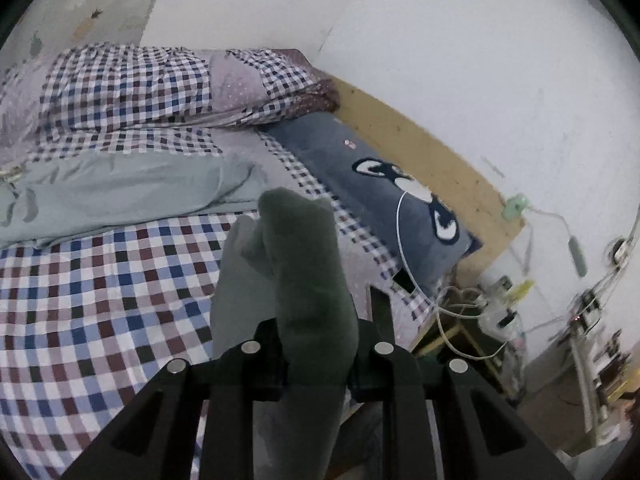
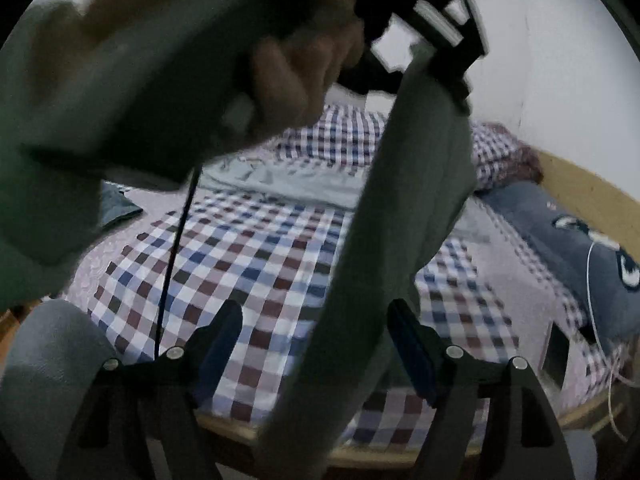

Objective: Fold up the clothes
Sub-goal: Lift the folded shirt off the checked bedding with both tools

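Nearest the lens: left tool [image 1: 316,344] clamped on grey-green garment [image 1: 304,264]; right tool [image 2: 316,344] spread apart around its hanging length. Beyond: checked bedsheet [image 1: 100,288], pale folded garment [image 1: 120,192], blue pillow [image 1: 384,192], white cable [image 1: 404,248].

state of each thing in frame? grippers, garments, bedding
left gripper: shut on the green-grey garment
green-grey garment: lifted, hanging over the bed
right gripper: open, garment hangs between its fingers
pale green garment: flat on the bed
checked sheet: spread
grey pillow: lying along the headboard
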Motion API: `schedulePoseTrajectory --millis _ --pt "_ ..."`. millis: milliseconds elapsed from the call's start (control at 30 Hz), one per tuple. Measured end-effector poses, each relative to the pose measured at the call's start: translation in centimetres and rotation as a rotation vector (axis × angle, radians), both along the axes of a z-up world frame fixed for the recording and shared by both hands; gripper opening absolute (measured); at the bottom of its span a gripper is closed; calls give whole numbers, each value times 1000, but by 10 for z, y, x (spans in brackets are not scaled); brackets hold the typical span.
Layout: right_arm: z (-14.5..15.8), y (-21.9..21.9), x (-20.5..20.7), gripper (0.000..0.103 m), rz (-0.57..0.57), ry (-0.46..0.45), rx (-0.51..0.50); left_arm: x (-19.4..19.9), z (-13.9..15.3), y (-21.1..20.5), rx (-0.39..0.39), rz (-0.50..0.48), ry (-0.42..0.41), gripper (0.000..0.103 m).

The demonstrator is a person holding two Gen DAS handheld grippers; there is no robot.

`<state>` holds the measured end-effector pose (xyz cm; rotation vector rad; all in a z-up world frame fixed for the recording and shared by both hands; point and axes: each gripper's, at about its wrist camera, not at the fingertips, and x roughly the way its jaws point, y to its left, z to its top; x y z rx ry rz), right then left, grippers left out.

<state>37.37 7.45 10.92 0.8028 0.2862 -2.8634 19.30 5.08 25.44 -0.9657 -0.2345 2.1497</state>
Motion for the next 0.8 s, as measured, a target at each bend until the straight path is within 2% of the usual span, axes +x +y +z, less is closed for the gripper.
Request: schedulePoseTrajectory --millis 100,167,233,267,333,367,500,567,800 --pt "-1 11 -2 77 -8 -32 -12 12 4 4 -6 37 -6 21" --pt "0 22 -2 76 -48 -45 18 16 6 1 4 69 -16 20" --pt "-2 32 -2 64 -71 -77 31 18 7 -4 22 100 -32 20" --pt "-4 37 -2 49 -67 -100 25 18 8 -7 33 123 -37 20" --pt "-4 42 0 32 -42 -129 25 18 8 -13 55 160 -58 20" --pt "-2 44 2 17 -16 -131 31 17 7 -19 74 185 -73 20" --pt "22 53 15 11 82 -117 49 15 5 -53 155 282 -148 20" --pt "39 59 20 10 125 -109 60 19 3 -80 219 342 -192 20" --pt "118 60 16 9 300 -55 87 38 8 -161 392 496 -253 20"
